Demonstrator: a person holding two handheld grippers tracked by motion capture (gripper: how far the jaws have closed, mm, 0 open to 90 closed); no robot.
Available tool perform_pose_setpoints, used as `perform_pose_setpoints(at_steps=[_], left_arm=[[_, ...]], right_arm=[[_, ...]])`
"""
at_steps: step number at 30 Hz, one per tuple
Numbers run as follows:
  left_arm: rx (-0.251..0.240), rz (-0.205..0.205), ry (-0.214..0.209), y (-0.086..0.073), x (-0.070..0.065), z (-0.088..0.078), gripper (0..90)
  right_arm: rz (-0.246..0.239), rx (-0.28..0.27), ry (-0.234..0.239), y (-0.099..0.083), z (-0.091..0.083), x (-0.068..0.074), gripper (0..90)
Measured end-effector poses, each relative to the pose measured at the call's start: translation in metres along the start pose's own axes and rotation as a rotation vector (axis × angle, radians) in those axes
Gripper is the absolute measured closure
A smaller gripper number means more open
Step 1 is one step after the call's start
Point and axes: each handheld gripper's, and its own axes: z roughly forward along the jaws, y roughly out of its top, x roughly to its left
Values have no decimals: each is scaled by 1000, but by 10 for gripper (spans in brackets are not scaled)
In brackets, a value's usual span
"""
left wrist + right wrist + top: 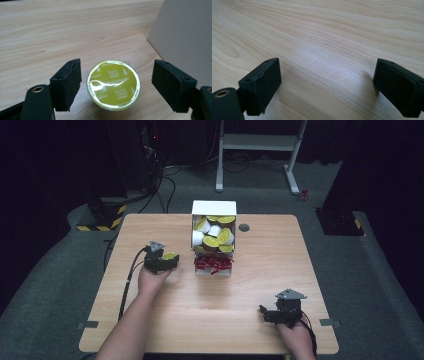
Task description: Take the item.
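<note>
The left gripper (116,85) stood apart around a yellow-lidded coffee capsule (113,84), its pads (67,82) clear of it. The right gripper (327,87) gaped wide over the bare table (324,37). The white box (214,208) held more capsules (214,234).

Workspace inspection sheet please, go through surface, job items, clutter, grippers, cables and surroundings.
Surface: light wooden table, with a round grommet near the far edge.
Job's things: a yellow-lidded capsule stands on the table between the left gripper's pads, lid up, gaps on both sides; a white box at the far middle holds more capsules.
Clutter: red bits lie at the box's near end.
Grippers: left gripper open around the capsule; right gripper open over bare wood, nothing between its jaws.
Cables: a black cable trails from the left gripper.
Surroundings: grey floor, white desk frame, hazard-striped base.
</note>
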Motion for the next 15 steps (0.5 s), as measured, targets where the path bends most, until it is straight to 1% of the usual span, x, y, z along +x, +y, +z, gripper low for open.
perform_pose_setpoints(at_steps=[2, 7, 9, 11, 12, 15], left_arm=[[-9, 7, -6, 3, 0, -3, 238], [-13, -7, -28, 10, 0, -13, 239], [-15, 8, -33, 12, -1, -18, 239], [-18, 5, -47, 13, -2, -21, 242], [-17, 11, -54, 14, -3, -26, 242], [-23, 12, -67, 15, -3, -30, 245]], right_arm=[[5, 1, 0, 0, 0, 0, 79], [4, 1, 0, 0, 0, 0, 80], [7, 1, 0, 0, 0, 1, 79], [4, 1, 0, 0, 0, 0, 79], [4, 1, 0, 0, 0, 0, 79], [9, 0, 0, 0, 0, 1, 79]])
